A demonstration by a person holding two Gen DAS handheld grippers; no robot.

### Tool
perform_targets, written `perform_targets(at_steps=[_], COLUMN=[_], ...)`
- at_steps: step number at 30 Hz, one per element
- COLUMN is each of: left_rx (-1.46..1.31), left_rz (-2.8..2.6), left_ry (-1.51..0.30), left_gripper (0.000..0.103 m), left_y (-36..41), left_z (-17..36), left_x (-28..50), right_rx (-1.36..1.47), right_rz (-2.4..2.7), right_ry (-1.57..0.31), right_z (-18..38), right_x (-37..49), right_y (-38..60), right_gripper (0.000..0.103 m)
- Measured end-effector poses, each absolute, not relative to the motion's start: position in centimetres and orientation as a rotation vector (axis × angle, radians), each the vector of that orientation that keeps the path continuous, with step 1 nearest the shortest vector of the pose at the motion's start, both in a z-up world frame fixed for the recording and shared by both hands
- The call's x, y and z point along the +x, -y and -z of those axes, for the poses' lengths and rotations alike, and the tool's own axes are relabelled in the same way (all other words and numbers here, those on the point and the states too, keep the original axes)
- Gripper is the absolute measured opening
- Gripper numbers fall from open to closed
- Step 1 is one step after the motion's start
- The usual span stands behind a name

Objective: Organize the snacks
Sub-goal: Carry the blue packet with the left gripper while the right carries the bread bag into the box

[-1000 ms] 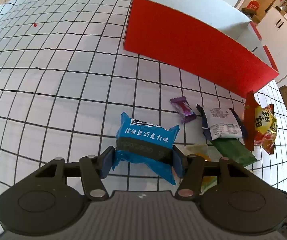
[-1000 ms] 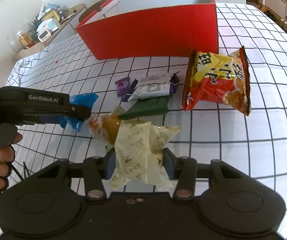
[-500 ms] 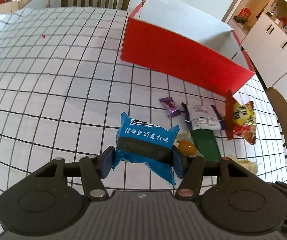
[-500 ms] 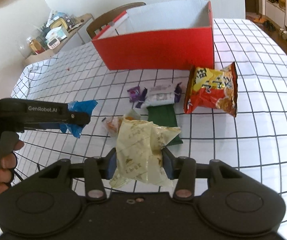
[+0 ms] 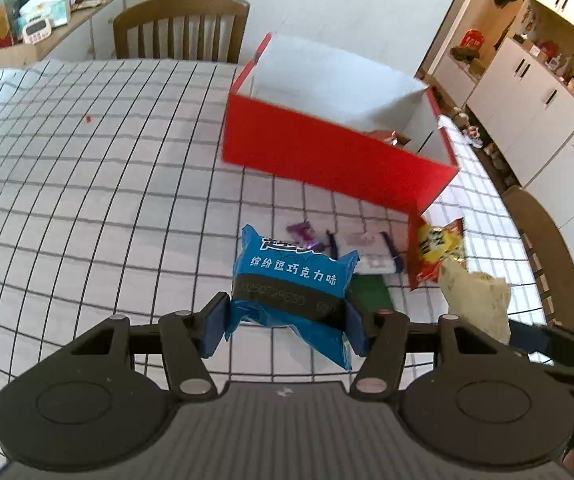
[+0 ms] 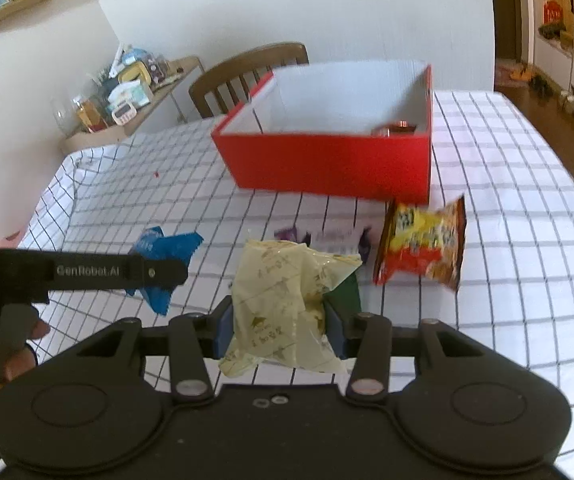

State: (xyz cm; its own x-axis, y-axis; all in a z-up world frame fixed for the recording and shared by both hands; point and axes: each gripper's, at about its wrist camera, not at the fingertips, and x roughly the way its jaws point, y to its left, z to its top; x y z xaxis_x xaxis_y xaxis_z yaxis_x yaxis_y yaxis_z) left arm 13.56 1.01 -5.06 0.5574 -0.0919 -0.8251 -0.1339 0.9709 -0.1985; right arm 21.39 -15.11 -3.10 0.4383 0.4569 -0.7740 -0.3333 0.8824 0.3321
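Now my left tool [image 5: 287,322] clamps the blue packet [image 5: 293,282], my right tool [image 6: 277,330] the pale bag [image 6: 283,302]; red box [image 6: 327,164] at twelve o'clock holds little (four snacks remain on the counter [image 6: 507,280]).

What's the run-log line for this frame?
left gripper: shut on blue packet | right gripper: shut on pale yellow packet | both clear of table | red box: ahead, open

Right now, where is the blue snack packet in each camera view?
Left wrist: blue snack packet low centre, clamped in the left gripper.
Right wrist: same packet at left, behind the left gripper's finger.
Shared landmark: the red box beyond it.
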Motion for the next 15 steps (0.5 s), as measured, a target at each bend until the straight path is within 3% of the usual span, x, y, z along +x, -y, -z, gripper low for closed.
perform_targets(at_steps=[15], left_rx=[-0.203], left_rz=[0.001], left_ry=[-0.865], left_gripper=[0.058], left_y=[1.0], left_z=[-1.3], left_x=[17.3], right_rx=[0.078], right_rz=[-0.508], right_ry=[-0.854], right_z=[-2.3], right_x=[25.6], right_y=[15.4], right_gripper=[0.045])
